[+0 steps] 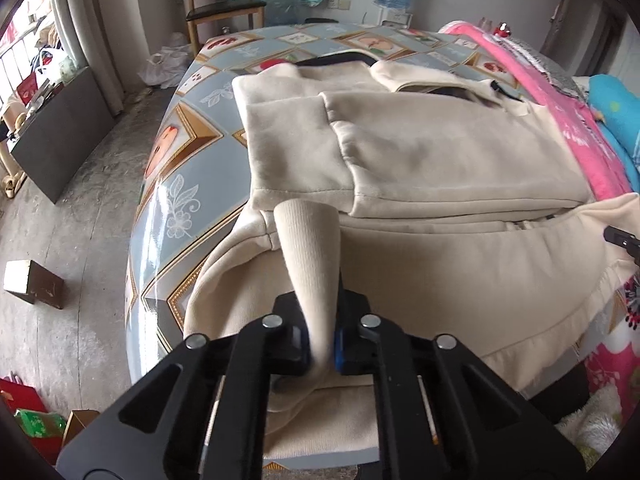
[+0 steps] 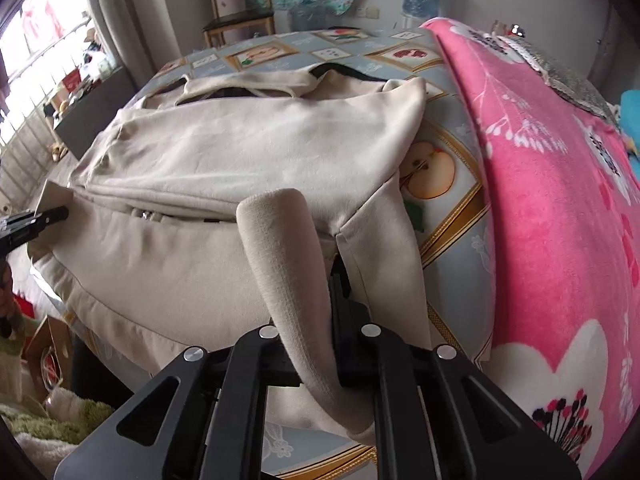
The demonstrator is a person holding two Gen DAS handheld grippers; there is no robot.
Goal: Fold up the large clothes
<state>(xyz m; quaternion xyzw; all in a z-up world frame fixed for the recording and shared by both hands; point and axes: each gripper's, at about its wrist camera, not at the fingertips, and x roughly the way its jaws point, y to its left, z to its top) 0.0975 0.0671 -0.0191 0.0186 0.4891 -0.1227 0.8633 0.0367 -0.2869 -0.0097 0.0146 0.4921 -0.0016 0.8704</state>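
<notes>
Item: beige jacket point(image 1: 420, 148), lying across the table point(image 1: 192, 148) on its fruit-patterned cloth, with a pink blanket point(image 2: 552, 184) just beside it on our right. The sleeves are already laid over the body, so the far part sits as a flat rectangle. The near hem still hangs towards us.

Left gripper point(image 1: 322, 344): pinched tight on a ribbed fold of the jacket's near hem, which rises in a loop between the jaws. Its tip also shows at the left edge of the right wrist view.

Right gripper point(image 2: 332, 320): likewise clamped on a loop of the same hem, nearer the blanket.

Step in hand, as we judge it: the crosswise fold, with the bottom half held at two points and ready to be carried over the top half.

Next move, as we judge it: we lift both grips together, level with each other, and carry the hem away from us until it lies over the collar end. We keep the cloth taut between the grips so it does not sag or drag the folded sleeves askew, and we release only once the edge rests flat.
</notes>
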